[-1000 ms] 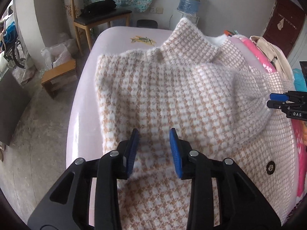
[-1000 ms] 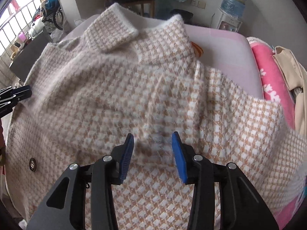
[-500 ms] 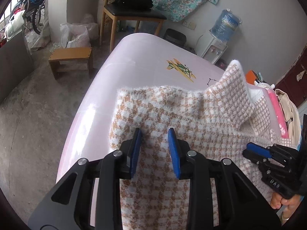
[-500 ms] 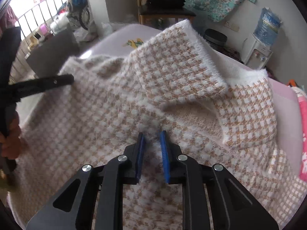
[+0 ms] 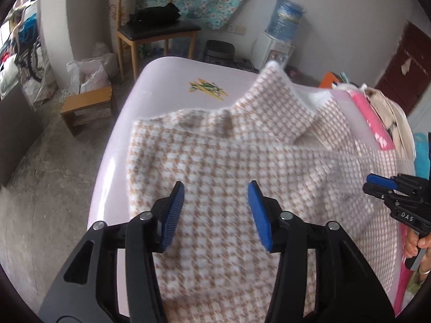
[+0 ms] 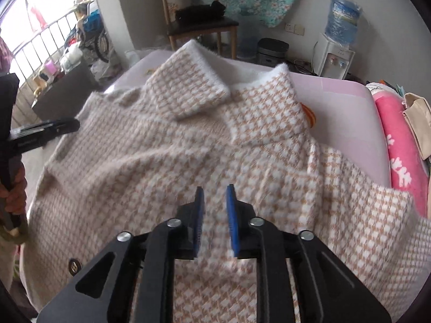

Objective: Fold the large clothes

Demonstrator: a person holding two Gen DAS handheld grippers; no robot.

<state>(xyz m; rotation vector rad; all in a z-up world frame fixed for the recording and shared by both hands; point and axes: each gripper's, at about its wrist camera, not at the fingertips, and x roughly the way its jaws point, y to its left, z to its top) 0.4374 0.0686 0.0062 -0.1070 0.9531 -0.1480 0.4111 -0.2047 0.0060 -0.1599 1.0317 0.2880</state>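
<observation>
A beige and white houndstooth coat lies spread on a pale pink table. Its collar stands folded up at the far end. My left gripper is wide open and empty, hovering over the coat's near left part. My right gripper is partly open with a narrow gap, empty, over the coat's middle. A dark button shows at the coat's near left. The right gripper also shows at the right edge of the left wrist view. The left gripper shows at the left edge of the right wrist view.
A pile of pink and beige clothes lies along the table's right side. A wooden chair with a black bag, a small wooden stool and a water dispenser stand beyond the table's far end.
My left gripper has opened wide. My right gripper has opened slightly from nearly shut. Both have drawn back over the coat, which now lies flatter.
</observation>
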